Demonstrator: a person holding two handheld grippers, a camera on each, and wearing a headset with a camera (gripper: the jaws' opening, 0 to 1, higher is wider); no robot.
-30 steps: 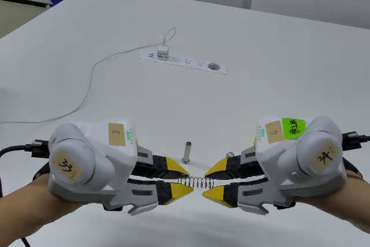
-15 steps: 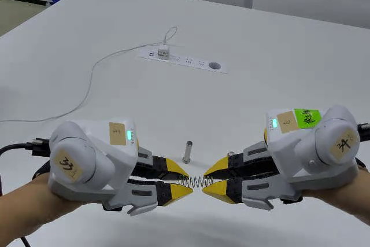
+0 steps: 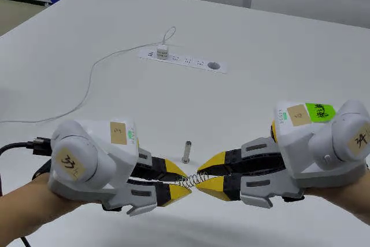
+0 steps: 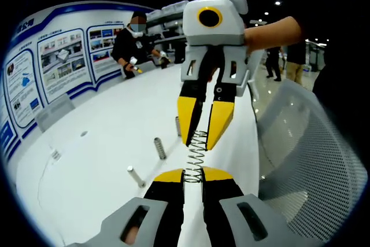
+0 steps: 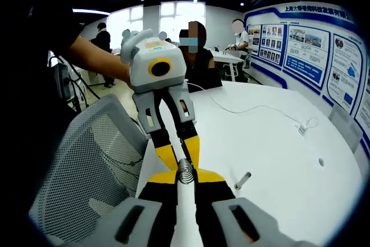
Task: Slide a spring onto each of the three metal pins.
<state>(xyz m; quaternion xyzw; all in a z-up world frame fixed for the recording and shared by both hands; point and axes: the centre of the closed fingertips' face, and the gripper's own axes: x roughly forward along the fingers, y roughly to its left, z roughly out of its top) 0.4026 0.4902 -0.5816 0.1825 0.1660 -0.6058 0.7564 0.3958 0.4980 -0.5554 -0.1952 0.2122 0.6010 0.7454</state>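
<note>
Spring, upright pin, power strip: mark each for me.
spring (image 3: pixel 188 180), head view, middle coils.
upright pin (image 3: pixel 187 152), head view, mid shaft.
power strip (image 3: pixel 185 62), head view, middle of casing.

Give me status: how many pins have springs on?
Done: maybe one. The middle pin looks coiled in the left gripper view, but it is too small to confirm. In hand: a spring gripped at each end by the left tongs and right tongs, on no pin yet. Left: the near pin is bare; the far pin is unclear.
</note>
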